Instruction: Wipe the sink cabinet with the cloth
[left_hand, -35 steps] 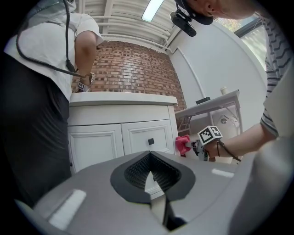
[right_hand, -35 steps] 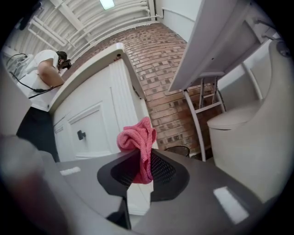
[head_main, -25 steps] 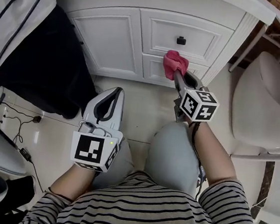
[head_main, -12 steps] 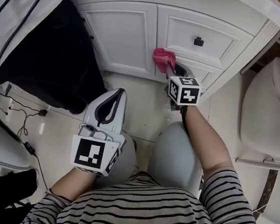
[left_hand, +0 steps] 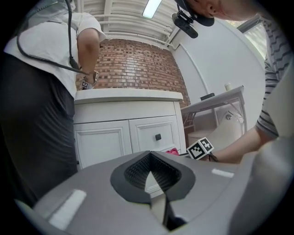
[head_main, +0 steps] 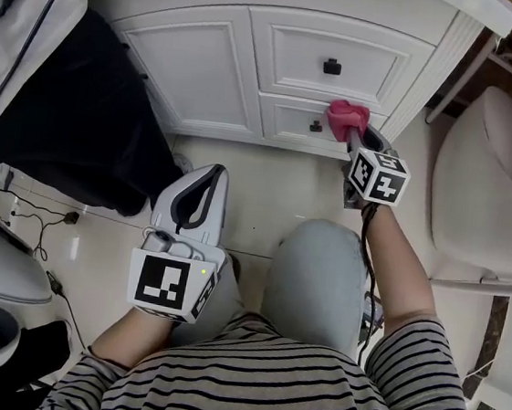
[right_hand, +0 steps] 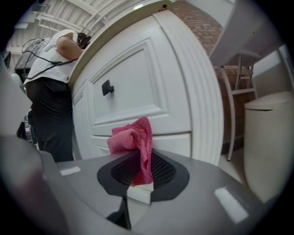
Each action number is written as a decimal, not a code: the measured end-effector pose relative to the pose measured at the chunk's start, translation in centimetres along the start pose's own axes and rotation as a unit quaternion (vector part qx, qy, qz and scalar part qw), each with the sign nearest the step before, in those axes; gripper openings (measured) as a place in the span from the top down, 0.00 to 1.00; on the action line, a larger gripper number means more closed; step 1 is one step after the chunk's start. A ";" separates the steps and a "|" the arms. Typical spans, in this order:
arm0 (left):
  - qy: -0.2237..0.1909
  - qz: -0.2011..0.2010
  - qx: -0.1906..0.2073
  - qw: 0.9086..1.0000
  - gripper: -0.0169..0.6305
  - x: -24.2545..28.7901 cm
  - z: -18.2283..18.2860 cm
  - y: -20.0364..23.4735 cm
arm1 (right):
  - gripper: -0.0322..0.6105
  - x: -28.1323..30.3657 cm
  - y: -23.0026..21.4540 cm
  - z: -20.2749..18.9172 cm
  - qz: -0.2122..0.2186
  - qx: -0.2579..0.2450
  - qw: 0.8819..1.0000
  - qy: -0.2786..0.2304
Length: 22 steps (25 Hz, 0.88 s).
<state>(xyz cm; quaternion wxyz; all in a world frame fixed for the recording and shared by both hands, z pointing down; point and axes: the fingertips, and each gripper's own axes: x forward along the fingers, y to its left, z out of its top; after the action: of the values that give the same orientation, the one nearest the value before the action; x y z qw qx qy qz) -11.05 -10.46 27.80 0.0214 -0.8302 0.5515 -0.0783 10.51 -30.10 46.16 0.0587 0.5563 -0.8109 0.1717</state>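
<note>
The white sink cabinet (head_main: 217, 66) fills the top of the head view, with a door at left and two drawers at right. My right gripper (head_main: 355, 145) is shut on a pink cloth (head_main: 346, 119), which presses against the lower drawer front just right of its black knob (head_main: 315, 126). In the right gripper view the cloth (right_hand: 135, 140) bunches out of the shut jaws against the cabinet (right_hand: 142, 92). My left gripper (head_main: 199, 187) hangs low over the floor, away from the cabinet, shut and empty (left_hand: 154, 183).
A toilet (head_main: 488, 180) stands close at right. A person in dark trousers (head_main: 65, 104) stands at the cabinet's left end. Cables (head_main: 25, 215) lie on the tiled floor at left. My knee (head_main: 316, 280) is below the right gripper.
My right gripper has swept the pink cloth rightwards along the lower drawer front, from left of the knob to right of it. The left gripper has hardly moved.
</note>
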 end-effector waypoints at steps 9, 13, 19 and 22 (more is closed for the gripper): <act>-0.003 -0.016 0.008 1.000 0.97 1.1 0.6 -2.6 | 0.85 -4.8 -10.4 0.0 -0.093 0.063 0.993 -0.021; -0.007 -0.016 0.005 1.000 0.97 1.0 0.8 -2.7 | 0.85 -6.5 -11.3 0.7 -0.104 0.073 0.991 -0.032; -0.010 -0.009 0.009 1.000 0.97 0.1 0.9 -2.0 | 0.85 -4.8 -2.6 -1.0 0.041 0.050 0.998 -0.023; -0.007 0.004 0.006 1.000 0.97 -0.6 0.7 -0.8 | 0.85 -2.1 2.2 -2.6 0.098 0.046 0.994 -0.007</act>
<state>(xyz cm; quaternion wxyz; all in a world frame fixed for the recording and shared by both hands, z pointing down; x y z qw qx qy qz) -10.42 -9.66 27.18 0.0300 -0.8286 0.5539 -0.0757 9.00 -26.63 47.55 0.0106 0.4773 -0.8533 0.2097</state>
